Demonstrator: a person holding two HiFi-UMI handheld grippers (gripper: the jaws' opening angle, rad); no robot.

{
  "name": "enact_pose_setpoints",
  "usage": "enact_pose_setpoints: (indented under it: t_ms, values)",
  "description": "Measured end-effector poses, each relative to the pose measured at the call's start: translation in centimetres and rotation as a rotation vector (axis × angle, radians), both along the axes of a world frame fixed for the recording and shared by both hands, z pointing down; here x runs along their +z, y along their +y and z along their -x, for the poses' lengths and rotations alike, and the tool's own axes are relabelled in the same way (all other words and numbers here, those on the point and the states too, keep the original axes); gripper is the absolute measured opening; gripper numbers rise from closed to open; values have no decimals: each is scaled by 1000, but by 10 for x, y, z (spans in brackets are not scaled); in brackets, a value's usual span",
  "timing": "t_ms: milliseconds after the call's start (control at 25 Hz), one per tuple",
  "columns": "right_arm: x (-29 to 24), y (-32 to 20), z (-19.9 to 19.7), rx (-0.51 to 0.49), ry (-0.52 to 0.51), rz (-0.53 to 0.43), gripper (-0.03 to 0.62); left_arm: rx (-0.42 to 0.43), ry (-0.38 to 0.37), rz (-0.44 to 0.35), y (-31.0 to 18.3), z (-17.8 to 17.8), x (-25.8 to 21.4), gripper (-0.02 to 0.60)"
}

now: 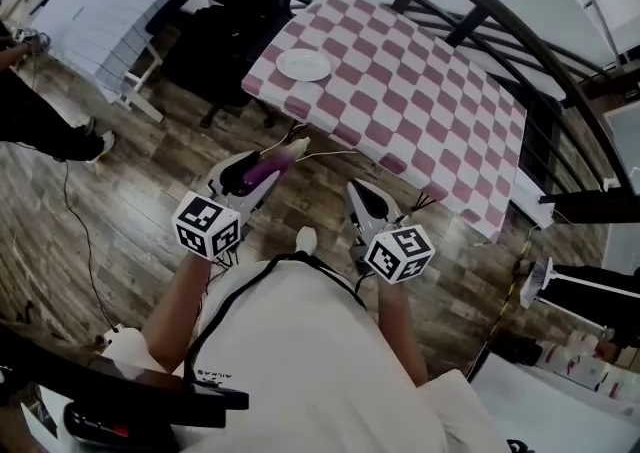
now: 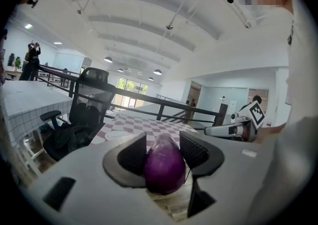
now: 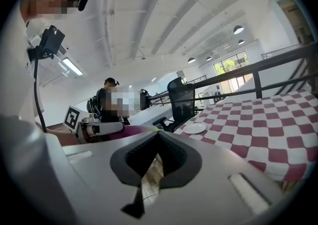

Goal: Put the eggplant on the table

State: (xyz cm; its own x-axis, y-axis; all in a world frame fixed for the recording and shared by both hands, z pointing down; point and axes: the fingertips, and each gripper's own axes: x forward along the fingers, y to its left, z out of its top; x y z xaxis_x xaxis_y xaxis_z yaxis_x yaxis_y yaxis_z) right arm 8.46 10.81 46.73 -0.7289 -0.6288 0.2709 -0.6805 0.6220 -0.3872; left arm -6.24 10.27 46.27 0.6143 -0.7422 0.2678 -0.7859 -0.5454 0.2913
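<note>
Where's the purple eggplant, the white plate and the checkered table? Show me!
eggplant (image 2: 165,167): left gripper view, the middle of its purple body.
plate (image 1: 303,64): head view, its bare white middle.
table (image 1: 430,91): head view, a bare patch of the checkered cloth.

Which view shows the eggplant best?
Left gripper view: the eggplant sits close up, clamped between the jaws. Head view shows it small from above, pale end toward the table. Right gripper view catches only a purple sliver.
</note>
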Motion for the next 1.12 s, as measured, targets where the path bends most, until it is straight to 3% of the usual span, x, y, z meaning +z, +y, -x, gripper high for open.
enact_pose_setpoints:
  t_ms: [280, 760, 1120]
  values:
    - [11, -37, -29, -27, 5, 14, 8, -13, 1, 5, -37, -30, 3, 213]
    - [25, -94, -62, -69, 7, 25, 8, -70, -19, 29, -86, -51, 12, 213]
    - [32, -128, -92, -63, 1, 30, 8, -95, -37, 51, -100, -68, 22, 213]
